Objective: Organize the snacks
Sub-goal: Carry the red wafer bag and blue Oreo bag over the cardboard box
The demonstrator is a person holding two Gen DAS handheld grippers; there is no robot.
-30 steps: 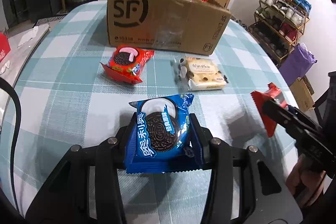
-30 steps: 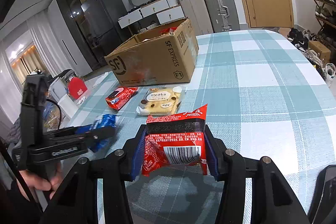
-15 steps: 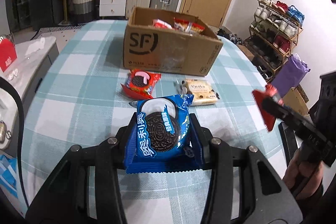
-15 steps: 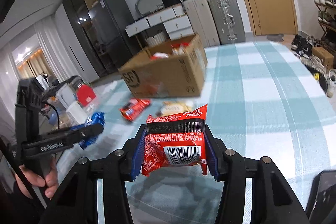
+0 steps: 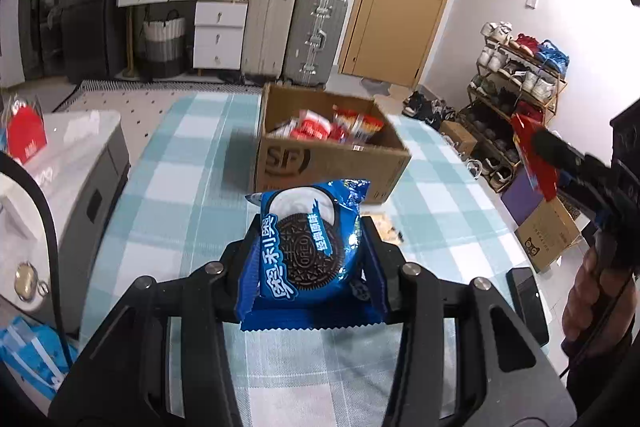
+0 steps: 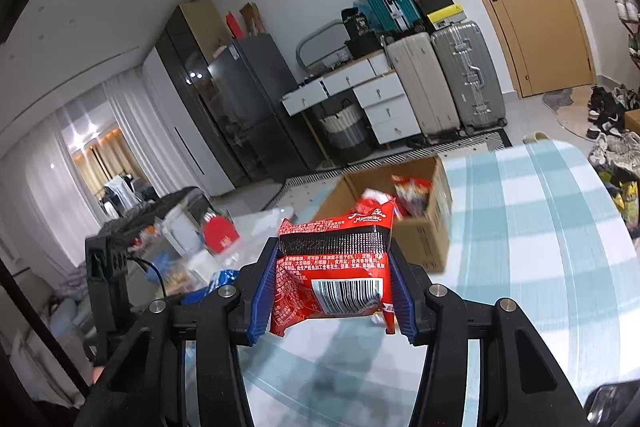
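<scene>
My left gripper (image 5: 308, 251) is shut on a blue Oreo packet (image 5: 306, 247), held well above the checked tablecloth (image 5: 192, 219). Straight ahead stands an open cardboard box (image 5: 328, 163) with red snack packets (image 5: 336, 127) inside. My right gripper (image 6: 332, 283) is shut on a red snack packet (image 6: 332, 275), barcode side up, also raised over the table. From the right wrist view the cardboard box (image 6: 416, 227) lies just beyond the packet. The right gripper with its red packet (image 5: 534, 155) shows at the right edge of the left wrist view. A pale biscuit pack (image 5: 386, 227) peeks out behind the left fingers.
A dark phone (image 5: 528, 303) lies on the table at the right. Left of the table stands a white cabinet (image 5: 68, 155) with a red item. Suitcases (image 5: 296, 27), drawers and a door line the far wall; a shoe rack (image 5: 520, 67) stands to the right.
Both grippers rose with their packets, so the box now appears farther off and its inside shows. The red Oreo packet on the table dropped out of sight behind the blue one.
</scene>
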